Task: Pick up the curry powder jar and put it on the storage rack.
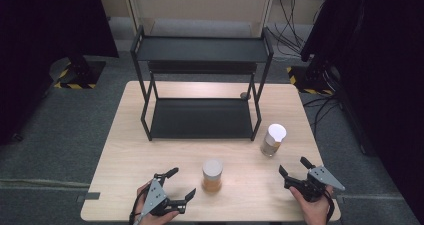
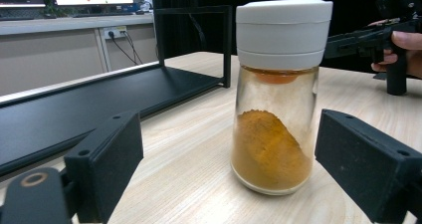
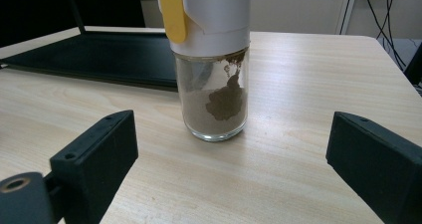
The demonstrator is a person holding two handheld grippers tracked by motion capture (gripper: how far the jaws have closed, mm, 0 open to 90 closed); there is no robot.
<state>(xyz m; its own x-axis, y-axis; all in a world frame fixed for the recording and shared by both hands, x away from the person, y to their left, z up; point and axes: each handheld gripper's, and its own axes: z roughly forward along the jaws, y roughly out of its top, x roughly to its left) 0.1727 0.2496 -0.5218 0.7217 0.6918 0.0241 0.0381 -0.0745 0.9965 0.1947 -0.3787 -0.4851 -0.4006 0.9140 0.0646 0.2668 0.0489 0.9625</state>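
Both claws gape empty near the surface's point(image 1: 125, 150) front edge, the left claw point(image 1: 181, 183) just beside the orange-powder jar point(image 1: 212, 175), the right claw point(image 1: 295, 166) near the brown-powder jar point(image 1: 273, 140), bare wood between.
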